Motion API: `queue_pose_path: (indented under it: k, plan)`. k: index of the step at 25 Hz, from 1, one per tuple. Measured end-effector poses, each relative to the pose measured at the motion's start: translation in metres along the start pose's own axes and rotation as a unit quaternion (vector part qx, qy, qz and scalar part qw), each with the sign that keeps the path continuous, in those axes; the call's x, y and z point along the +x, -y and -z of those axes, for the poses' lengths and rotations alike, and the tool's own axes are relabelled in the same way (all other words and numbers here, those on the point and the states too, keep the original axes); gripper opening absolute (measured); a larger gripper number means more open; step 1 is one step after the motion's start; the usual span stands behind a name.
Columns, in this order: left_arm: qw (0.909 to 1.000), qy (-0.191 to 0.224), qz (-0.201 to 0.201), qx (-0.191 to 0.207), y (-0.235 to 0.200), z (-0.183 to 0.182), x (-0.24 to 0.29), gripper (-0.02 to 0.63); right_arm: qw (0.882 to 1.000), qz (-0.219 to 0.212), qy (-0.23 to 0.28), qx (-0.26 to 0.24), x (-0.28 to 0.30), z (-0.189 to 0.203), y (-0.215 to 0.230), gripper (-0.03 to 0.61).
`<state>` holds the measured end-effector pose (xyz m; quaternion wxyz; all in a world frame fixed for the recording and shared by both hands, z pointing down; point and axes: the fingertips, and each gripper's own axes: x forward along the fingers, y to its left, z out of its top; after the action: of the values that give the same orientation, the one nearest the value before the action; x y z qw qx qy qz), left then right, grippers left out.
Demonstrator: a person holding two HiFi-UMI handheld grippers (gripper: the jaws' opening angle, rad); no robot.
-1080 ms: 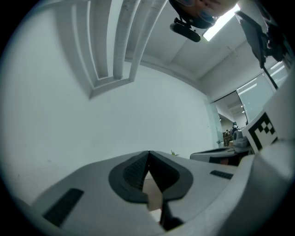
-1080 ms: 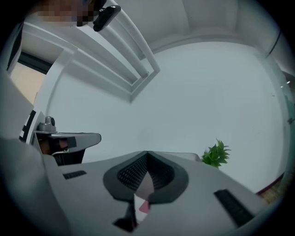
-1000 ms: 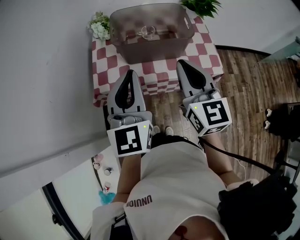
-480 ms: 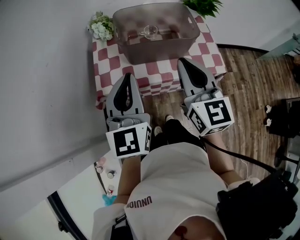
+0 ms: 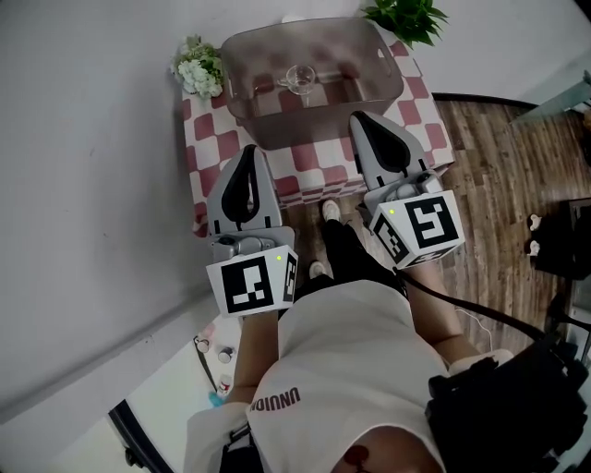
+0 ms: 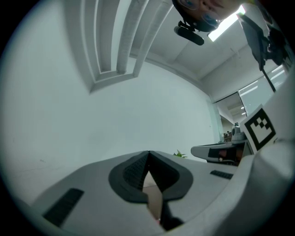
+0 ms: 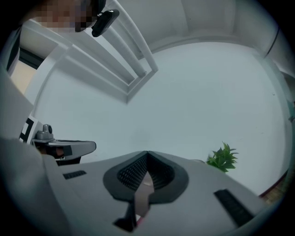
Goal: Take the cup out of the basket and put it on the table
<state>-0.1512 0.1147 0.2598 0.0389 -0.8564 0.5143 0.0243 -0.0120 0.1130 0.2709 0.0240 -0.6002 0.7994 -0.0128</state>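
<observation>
A clear glass cup (image 5: 297,78) stands inside a translucent grey-brown basket (image 5: 369,92) on a table with a red-and-white checked cloth (image 5: 319,157). In the head view my left gripper (image 5: 251,151) hangs in front of the table's near left part, its jaws meeting at the tips with nothing held. My right gripper (image 5: 359,119) points at the basket's near right wall, also shut and empty. Both gripper views look up at a white wall. The left gripper (image 6: 148,152) and right gripper (image 7: 147,152) show closed pads there; the cup is not in either.
White flowers (image 5: 199,63) sit at the table's back left corner and a green plant (image 5: 406,17) at the back right, also the plant (image 7: 222,157). A white wall runs along the left. Wooden floor (image 5: 499,157) lies to the right. The person's feet (image 5: 328,211) stand before the table.
The table and basket appear larger and nearer. A foot has stepped forward. Both grippers stay shut and have closed in on the table's near edge.
</observation>
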Motion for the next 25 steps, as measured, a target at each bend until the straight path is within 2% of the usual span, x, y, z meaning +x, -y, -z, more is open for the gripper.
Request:
queue_pose_path:
  k: [12, 25]
  plan:
    - [0.9996, 0.002, -0.026, 0.006, -0.012, -0.006, 0.107, 0.012, 0.999, -0.028, 0.0, 0.016, 0.089, -0.007, 0.067, 0.017]
    - [0.9975, 0.01, -0.068, 0.016, -0.03, -0.017, 0.186, 0.012, 0.998, -0.06, 0.007, 0.008, 0.155, -0.024, 0.12, 0.017]
